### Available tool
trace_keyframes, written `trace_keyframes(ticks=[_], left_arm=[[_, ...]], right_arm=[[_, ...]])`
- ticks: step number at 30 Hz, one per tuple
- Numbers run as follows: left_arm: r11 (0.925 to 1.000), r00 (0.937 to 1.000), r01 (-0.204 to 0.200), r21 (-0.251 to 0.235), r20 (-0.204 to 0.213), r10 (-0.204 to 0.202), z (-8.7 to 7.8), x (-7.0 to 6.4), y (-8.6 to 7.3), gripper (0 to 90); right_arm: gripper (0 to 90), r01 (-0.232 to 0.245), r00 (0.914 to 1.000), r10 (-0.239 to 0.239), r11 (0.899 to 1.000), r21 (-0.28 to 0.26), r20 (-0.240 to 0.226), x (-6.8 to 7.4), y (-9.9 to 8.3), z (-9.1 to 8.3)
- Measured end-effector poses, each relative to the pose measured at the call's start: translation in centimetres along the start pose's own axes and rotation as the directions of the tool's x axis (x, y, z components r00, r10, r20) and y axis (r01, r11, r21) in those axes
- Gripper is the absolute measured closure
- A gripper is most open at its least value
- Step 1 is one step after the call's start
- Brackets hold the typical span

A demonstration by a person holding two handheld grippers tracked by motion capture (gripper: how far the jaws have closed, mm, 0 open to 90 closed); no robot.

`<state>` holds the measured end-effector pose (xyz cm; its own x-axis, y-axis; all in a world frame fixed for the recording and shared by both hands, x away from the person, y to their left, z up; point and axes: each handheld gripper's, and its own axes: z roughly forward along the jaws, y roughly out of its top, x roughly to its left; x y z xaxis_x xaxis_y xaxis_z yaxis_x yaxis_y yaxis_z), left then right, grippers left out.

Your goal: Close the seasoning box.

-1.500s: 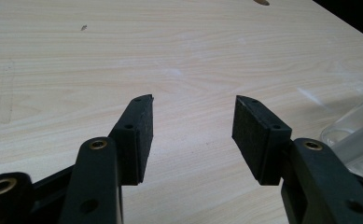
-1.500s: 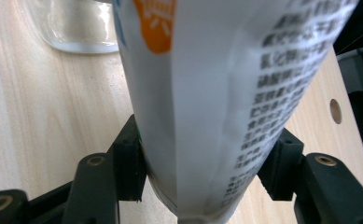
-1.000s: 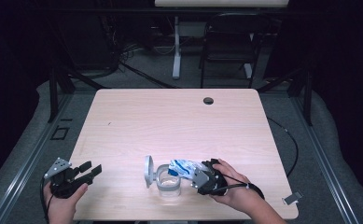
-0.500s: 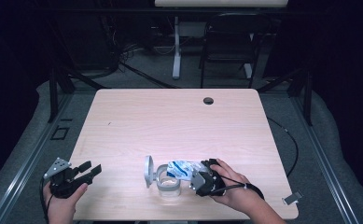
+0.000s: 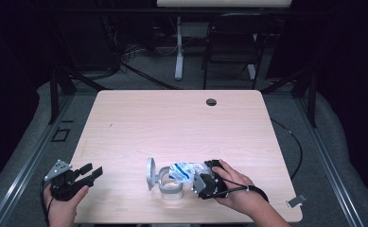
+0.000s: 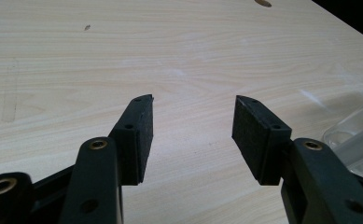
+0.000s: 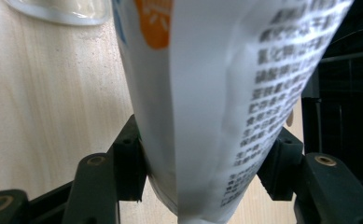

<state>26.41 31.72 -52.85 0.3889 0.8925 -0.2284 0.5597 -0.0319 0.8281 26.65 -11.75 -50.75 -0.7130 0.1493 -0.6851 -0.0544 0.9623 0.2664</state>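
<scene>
One printed packet (image 5: 185, 170), white with blue marks in the high view, is held by the right gripper (image 5: 205, 182) near the front edge of the table (image 5: 181, 123), and it lies over the top of one clear round container (image 5: 171, 185). In the right gripper view the same packet (image 7: 216, 93) rises between the two black jaws, which press on its lower end from both sides; an orange mark and rows of dark small print are on it, too blurred to read. One round lid (image 5: 150, 173) stands on its edge just beside the container, at its left. The left gripper (image 5: 89, 173) is one more tool, held in a hand (image 5: 63, 203) at the front left corner of the table, well apart from the container. Its jaws stand wide apart with nothing between them, and in the left gripper view its pads (image 6: 141, 135) hang above bare wood, with a piece of clear plastic (image 6: 356, 140) at the right edge. So I count two grippers, one packet, one container and one lid. The table is light wood with rounded corners; one dark round hole (image 5: 211, 101) is near its far edge and one small dark spot (image 5: 110, 126) is at its left part. Around it the floor is grey, the room is dark, and one chair (image 5: 229, 52) and one white table leg (image 5: 178, 47) stand behind.
</scene>
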Motion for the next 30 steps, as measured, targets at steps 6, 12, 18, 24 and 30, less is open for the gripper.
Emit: trace_keyframes(ticks=[6,12,18,24,30], left_arm=[[1.0000,1.0000,0.001,-0.001,0.000,-0.001,-0.03,0.03,0.01,48.6],[1.0000,1.0000,0.002,-0.001,0.000,-0.002,-0.05,0.06,0.00,48.6],[1.0000,1.0000,0.003,-0.001,-0.001,-0.003,-0.04,0.09,0.00,48.6],[1.0000,1.0000,0.005,-0.006,0.001,-0.005,-0.04,0.11,0.00,48.6],[0.9999,1.0000,0.009,-0.006,0.002,-0.009,-0.11,0.19,0.03,48.6]], right_arm=[[43.7,0.043,0.9989,-0.043,0.999,0.009,0.018,-0.12,0.10,-0.10],[43.8,0.056,0.9980,-0.057,0.998,0.014,0.027,-0.04,0.23,-0.22],[43.8,0.079,0.9961,-0.080,0.996,0.027,0.036,-0.02,0.39,-0.44],[43.8,0.095,0.9947,-0.096,0.995,0.027,0.035,0.01,0.60,-0.59],[43.8,0.118,0.9920,-0.120,0.992,0.045,0.039,-0.05,0.90,-0.76]])
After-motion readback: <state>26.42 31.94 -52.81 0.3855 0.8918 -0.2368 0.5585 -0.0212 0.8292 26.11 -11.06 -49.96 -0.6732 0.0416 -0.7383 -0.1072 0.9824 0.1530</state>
